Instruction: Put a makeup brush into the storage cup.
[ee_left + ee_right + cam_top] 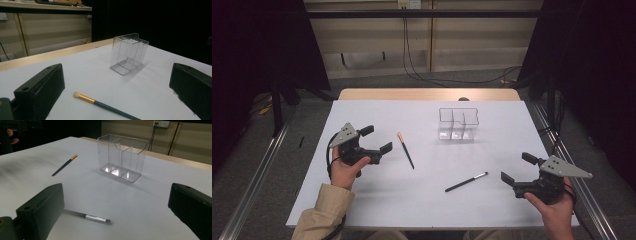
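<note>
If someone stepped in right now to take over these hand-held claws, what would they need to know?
Left claw: open, holding nothing, just left of the gold-banded brush.
Right claw: open, holding nothing, to the right of the silver-banded brush.
Both brushes lie flat on the white table.
The clear divided holder stands upright toward the far side, with nothing in its compartments.
Done: nothing picked up.
Left, most likely: lift each brush and stand it in the holder.

Between the left gripper's (117,82) jaws: gold-banded brush (100,103), handle cut off at the bottom edge. Behind the right gripper's (115,205) left jaw: silver-banded brush (96,218), handle hidden, tip blurred. Beyond both: clear holder (458,123), contents too faint to tell.
</note>
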`<move>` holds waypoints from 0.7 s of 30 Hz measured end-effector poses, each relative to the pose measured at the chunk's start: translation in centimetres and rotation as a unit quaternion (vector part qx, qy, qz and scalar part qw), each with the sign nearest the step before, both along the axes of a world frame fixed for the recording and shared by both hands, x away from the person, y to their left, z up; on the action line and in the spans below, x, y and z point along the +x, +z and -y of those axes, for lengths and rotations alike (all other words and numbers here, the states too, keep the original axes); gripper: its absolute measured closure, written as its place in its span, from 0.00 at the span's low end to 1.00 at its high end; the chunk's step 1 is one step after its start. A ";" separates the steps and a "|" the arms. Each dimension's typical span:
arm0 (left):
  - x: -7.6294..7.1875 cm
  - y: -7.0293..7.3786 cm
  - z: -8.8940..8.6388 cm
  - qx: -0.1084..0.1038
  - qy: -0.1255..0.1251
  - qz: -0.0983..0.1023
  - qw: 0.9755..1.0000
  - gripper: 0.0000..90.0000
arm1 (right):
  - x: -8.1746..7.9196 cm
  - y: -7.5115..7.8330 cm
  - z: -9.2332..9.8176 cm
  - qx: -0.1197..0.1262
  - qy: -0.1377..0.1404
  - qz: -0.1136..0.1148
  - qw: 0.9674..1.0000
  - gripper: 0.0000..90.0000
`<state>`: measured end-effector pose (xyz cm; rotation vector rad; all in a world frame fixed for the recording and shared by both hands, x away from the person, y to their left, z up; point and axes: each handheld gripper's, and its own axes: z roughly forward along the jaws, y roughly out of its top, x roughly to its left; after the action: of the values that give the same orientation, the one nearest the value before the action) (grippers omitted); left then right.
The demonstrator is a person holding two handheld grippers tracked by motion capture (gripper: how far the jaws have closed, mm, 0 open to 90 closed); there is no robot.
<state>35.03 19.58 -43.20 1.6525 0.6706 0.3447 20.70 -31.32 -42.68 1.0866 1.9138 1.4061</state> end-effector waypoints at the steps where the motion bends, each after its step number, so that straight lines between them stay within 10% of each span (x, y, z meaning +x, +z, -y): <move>1: 0.0 0.0 0.0 0.000 0.000 0.000 1.000 0.00 | 0.0 0.0 0.0 0.000 0.000 0.001 1.000 0.00; 21: 2.4 -0.7 3.1 0.004 0.014 -0.017 1.000 0.00 | 0.3 0.0 -0.2 0.004 0.002 0.001 1.000 0.00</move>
<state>37.42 16.45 -43.91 1.6612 0.7203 0.3405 20.99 -31.12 -42.66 1.0840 1.9120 1.4179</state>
